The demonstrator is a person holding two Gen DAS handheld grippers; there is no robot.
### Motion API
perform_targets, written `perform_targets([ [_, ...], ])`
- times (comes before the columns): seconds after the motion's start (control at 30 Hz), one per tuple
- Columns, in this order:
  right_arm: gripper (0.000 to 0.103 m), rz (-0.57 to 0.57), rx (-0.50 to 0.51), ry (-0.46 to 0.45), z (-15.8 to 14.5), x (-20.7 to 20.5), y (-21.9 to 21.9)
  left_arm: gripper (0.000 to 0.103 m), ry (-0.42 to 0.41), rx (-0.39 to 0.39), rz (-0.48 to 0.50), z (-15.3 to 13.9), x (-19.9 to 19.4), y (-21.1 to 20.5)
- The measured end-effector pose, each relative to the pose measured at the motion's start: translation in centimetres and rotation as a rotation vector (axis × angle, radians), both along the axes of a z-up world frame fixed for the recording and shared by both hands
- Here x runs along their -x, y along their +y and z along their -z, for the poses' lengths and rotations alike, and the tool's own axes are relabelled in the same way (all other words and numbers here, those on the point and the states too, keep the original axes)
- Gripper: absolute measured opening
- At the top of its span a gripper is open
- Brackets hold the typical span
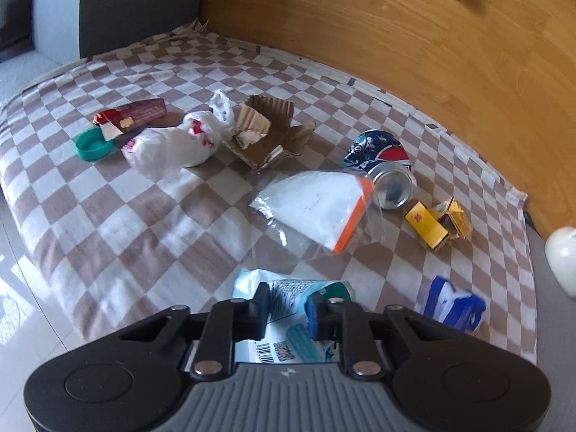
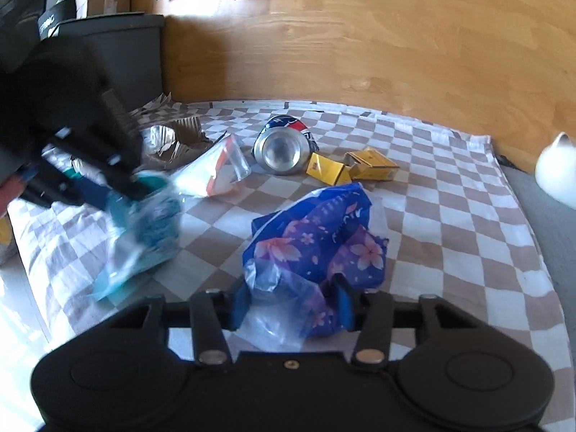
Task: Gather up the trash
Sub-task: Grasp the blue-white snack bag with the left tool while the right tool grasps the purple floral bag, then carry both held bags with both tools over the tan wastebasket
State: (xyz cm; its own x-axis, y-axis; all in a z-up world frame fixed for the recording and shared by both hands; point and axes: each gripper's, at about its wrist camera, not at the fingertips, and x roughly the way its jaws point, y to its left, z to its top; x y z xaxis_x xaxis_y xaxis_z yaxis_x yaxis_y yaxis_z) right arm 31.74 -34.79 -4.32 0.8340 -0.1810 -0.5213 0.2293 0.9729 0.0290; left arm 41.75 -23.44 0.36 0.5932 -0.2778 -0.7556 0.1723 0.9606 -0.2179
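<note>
Closing in on two pieces of litter at once, both grippers sit at the near edge of the checked cloth point(image 1: 151, 216) that covers what looks like a bed or cushion.

The left gripper point(image 1: 286, 311) has its fingers narrowed almost together on a pale teal-and-white wrapper point(image 1: 288, 289) printed with codes. The pads look pressed on it from either side, and the wrapper lies directly ahead of and beneath them. In the right wrist view that same gripper shows as a blurred dark shape at the left, with the teal wrapper hanging from its tips.

The right gripper point(image 2: 291, 306) stands about half open, its blue pads either side of a crumpled blue flowered bag point(image 2: 316, 248). The bag bulges forward from between the fingers, its clear tail lying toward the camera. The pads appear to touch its folds, though how firmly I cannot tell.

So each hand has its own piece straight ahead, and neither needs to reach across the other.

Beyond them, in the middle of the cloth, lie a clear pouch with an orange edge point(image 1: 316, 205), a crushed soda can point(image 1: 381, 169) with its open end toward the cameras, and flattened yellow cartons point(image 1: 437, 225) just beside the can. These sit nearer the right hand.

Farther left are torn brown cardboard point(image 1: 270, 133), a knotted white plastic bag point(image 1: 180, 144), a teal cap point(image 1: 91, 147) and a red wrapper point(image 1: 133, 115), all closer to the left hand. A wooden panel point(image 1: 396, 36) backs the scene.
</note>
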Motion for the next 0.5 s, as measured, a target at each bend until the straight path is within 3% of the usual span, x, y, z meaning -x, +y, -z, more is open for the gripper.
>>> perform_targets([
  [0.27, 0.021, 0.032, -0.006, -0.005, -0.4, 0.9, -0.7, 0.008, -0.094, -0.046, 0.018, -1.0, 3.0, 2.6],
  [0.5, 0.016, 0.013, -0.06, -0.058, -2.4, 2.4, -0.3, 0.007, -0.241, -0.112, 0.045, -2.8, 6.7, 4.4],
])
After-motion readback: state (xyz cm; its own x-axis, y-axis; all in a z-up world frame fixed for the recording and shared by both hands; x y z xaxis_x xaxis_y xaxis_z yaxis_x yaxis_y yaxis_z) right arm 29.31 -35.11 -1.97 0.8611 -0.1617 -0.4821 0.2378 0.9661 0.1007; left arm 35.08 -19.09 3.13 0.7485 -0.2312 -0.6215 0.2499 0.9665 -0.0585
